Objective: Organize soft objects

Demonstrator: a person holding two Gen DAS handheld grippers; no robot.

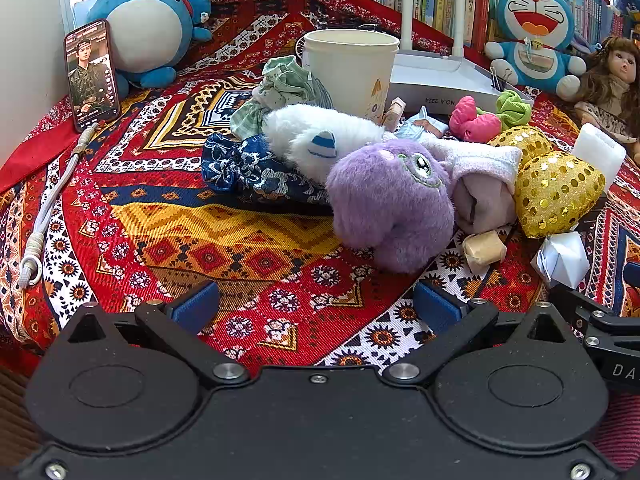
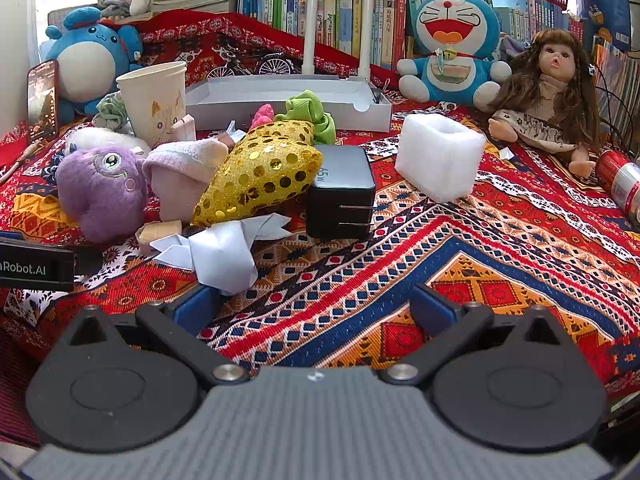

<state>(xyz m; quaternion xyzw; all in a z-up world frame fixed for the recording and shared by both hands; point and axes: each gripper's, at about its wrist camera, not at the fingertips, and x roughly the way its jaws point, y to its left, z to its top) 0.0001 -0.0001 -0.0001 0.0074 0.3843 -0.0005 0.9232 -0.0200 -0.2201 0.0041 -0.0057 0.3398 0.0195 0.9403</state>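
Observation:
A heap of soft things lies on the patterned cloth: a purple plush (image 1: 390, 204) (image 2: 102, 190), a white fluffy toy (image 1: 316, 144), a dark blue floral cloth (image 1: 248, 168), a gold sequin pouch (image 1: 556, 192) (image 2: 260, 170), a pale pink sock roll (image 1: 480, 184) (image 2: 180, 176), and pink (image 1: 472, 122) and green (image 2: 310, 114) scrunchies. My left gripper (image 1: 316, 308) stands open just short of the purple plush, nothing between its fingers. My right gripper (image 2: 316, 306) is open too, its left finger (image 2: 196, 308) touching a folded white paper (image 2: 224, 252).
A paper cup (image 1: 352, 68) (image 2: 154, 98), a white box lid (image 2: 288, 98), a black charger (image 2: 342, 192), a white foam block (image 2: 438, 158), a phone (image 1: 92, 74), a doll (image 2: 548, 96), two blue plush toys (image 1: 152, 28) (image 2: 450, 44) and a red can (image 2: 622, 184) ring the heap.

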